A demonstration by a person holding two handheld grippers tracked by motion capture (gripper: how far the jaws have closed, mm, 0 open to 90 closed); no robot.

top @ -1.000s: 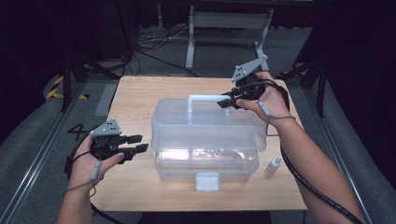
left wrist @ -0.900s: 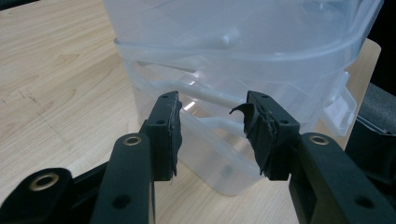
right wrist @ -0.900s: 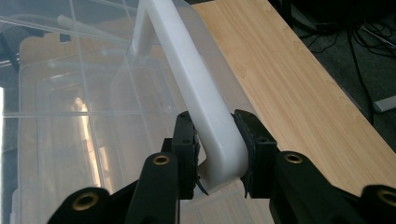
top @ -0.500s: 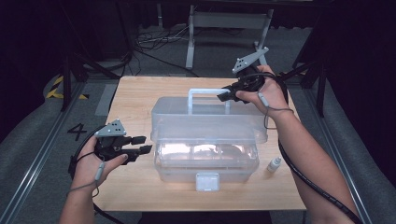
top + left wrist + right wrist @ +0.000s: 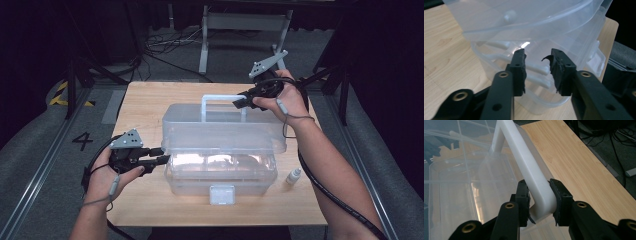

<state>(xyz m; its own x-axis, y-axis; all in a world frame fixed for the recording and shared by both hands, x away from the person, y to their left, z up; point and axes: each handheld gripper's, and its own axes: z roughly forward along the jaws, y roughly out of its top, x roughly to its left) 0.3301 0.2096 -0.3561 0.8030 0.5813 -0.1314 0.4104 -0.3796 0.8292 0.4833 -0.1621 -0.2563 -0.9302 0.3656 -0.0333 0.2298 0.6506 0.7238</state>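
While the wooden table (image 5: 150,105) carries it near the centre, the clear plastic box (image 5: 220,170) sits with its lid (image 5: 222,132) raised off the base. Right gripper (image 5: 239,104) clamps the white handle (image 5: 220,100) at its right corner. Left gripper (image 5: 162,155), jaws just narrowed to half-wide with nothing pressed between them, points at the box's left end below the lid rim. Bare tabletop lies left and behind. Small bottle (image 5: 293,176) stands just right of the base.

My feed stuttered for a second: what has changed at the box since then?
The right tongs, clamped on the handle, have lifted the lid higher. The left tongs have just been closing, nothing gripped between them, at the base. The small bottle and the table are unchanged.
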